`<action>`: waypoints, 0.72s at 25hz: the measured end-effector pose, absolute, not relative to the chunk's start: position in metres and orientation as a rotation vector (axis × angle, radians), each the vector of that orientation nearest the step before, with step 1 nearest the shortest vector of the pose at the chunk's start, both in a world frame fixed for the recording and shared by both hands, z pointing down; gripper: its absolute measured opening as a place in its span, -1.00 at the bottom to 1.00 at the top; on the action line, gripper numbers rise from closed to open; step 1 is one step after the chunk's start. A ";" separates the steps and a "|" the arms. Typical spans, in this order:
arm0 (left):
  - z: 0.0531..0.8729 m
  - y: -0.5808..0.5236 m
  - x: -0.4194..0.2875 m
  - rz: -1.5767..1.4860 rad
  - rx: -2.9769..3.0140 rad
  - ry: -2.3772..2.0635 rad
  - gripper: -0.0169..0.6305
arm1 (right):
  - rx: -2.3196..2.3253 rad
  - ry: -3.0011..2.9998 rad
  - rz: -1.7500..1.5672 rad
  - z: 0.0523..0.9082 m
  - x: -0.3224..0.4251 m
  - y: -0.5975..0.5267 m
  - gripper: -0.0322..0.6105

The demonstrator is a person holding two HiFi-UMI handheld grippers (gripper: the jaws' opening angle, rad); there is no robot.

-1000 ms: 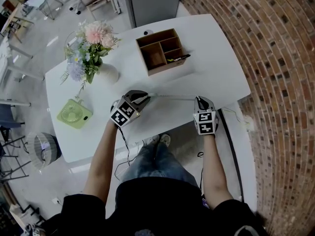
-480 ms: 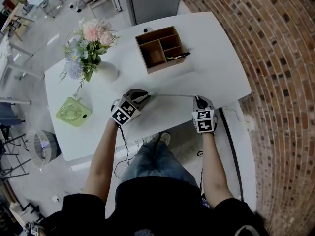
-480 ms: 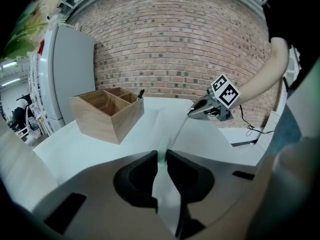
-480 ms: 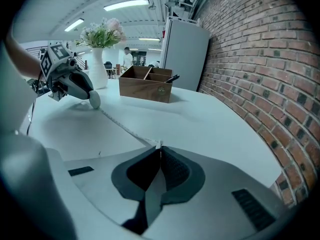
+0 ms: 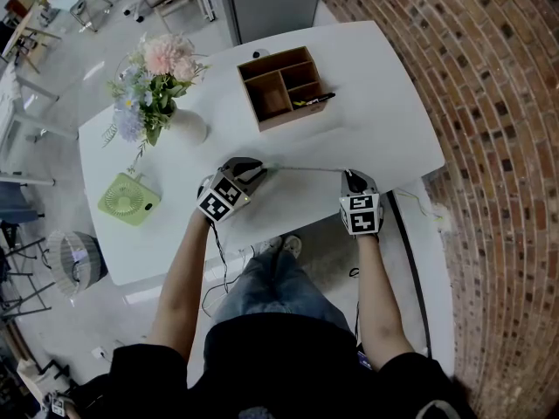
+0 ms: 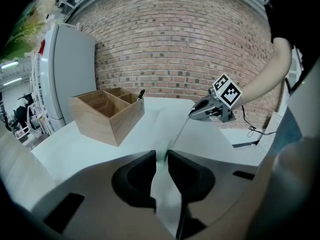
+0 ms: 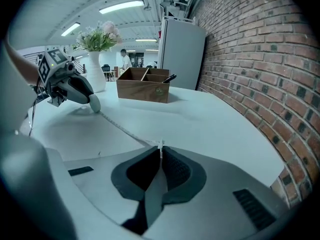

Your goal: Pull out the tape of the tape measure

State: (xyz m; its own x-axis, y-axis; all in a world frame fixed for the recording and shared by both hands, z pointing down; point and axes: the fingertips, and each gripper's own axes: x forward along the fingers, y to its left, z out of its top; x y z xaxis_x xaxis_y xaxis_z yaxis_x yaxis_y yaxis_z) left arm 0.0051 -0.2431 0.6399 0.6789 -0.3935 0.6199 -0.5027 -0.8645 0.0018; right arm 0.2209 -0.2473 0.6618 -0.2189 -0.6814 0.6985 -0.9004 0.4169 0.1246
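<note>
Thin white tape (image 5: 304, 169), drawn out level

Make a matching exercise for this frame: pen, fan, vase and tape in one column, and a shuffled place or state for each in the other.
Things:
1. pen
2. fan
3. vase
4. tape

Places or states:
A. green, lying flat near the left end of the table in the head view
B. white, holding flowers
C. pulled out in a straight line along the table's near side
D. resting in the wooden box, one end poking over the rim

Pairs: 1-D, 2-A, 3-B, 4-C
</note>
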 end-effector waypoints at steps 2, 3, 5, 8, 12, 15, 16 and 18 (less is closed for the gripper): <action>0.640 -0.242 0.006 0.939 2.713 -0.729 -0.67 | 1.338 -1.985 0.411 0.662 0.221 -0.247 -0.85; 0.640 -0.242 0.007 0.937 2.713 -0.725 -0.62 | 1.342 -1.985 0.411 0.662 0.222 -0.247 -0.78; 0.639 -0.241 0.008 0.929 2.715 -0.720 -0.56 | 1.358 -1.983 0.414 0.660 0.225 -0.247 -0.72; 0.638 -0.242 0.009 0.909 2.716 -0.721 -0.46 | 1.389 -1.983 0.431 0.656 0.229 -0.248 -0.64; 0.634 -0.243 0.010 0.885 2.711 -0.737 -0.44 | 1.406 -1.984 0.447 0.653 0.233 -0.247 -0.62; 0.625 -0.245 0.005 0.850 2.703 -0.778 -0.44 | 1.429 -1.993 0.449 0.645 0.233 -0.245 -0.62; 0.620 -0.245 0.002 0.836 2.699 -0.800 -0.44 | 1.443 -1.999 0.451 0.640 0.234 -0.243 -0.62; 0.610 -0.247 -0.005 0.796 2.692 -0.852 -0.44 | 1.482 -2.016 0.454 0.627 0.236 -0.241 -0.62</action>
